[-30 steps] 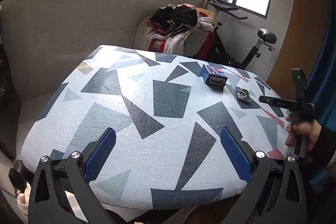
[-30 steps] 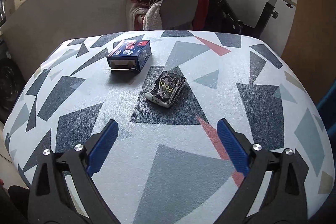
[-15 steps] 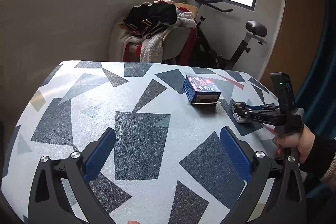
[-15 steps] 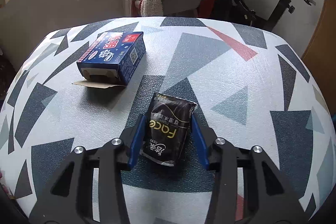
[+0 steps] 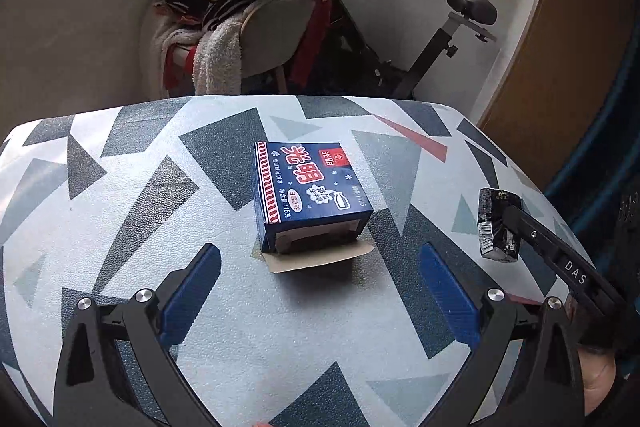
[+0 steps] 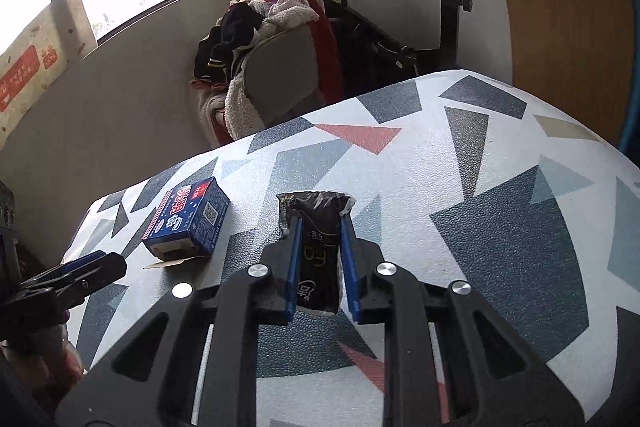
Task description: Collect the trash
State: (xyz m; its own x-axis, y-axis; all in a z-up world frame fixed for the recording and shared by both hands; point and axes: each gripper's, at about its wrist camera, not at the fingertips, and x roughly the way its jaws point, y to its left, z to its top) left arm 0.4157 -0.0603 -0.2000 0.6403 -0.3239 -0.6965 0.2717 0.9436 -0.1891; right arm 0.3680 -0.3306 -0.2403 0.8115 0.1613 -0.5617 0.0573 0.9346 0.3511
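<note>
A blue milk carton [image 5: 312, 187] lies on its side on the patterned table [image 5: 120, 227], its open flap facing me. My left gripper [image 5: 320, 257] is open just in front of the carton, its blue pads wider than the box and not touching it. The jaws of my right gripper [image 6: 320, 227] are closing on a black tissue packet [image 6: 320, 215], and both blue pads press its sides. In the left wrist view the packet [image 5: 496, 223] hangs at the tip of the right gripper near the table's right edge. The carton [image 6: 188, 223] lies left of it.
Behind the table stand a chair piled with clothes and towels [image 5: 248, 27] and an exercise bike [image 5: 440, 39]. A wooden door [image 5: 568, 67] is at the right. A person's hand [image 5: 596, 383] holds the right gripper's handle.
The right gripper moved forward over the black packet, shut on it and rolled. The left gripper swept right across the table and now faces the blue carton up close.
</note>
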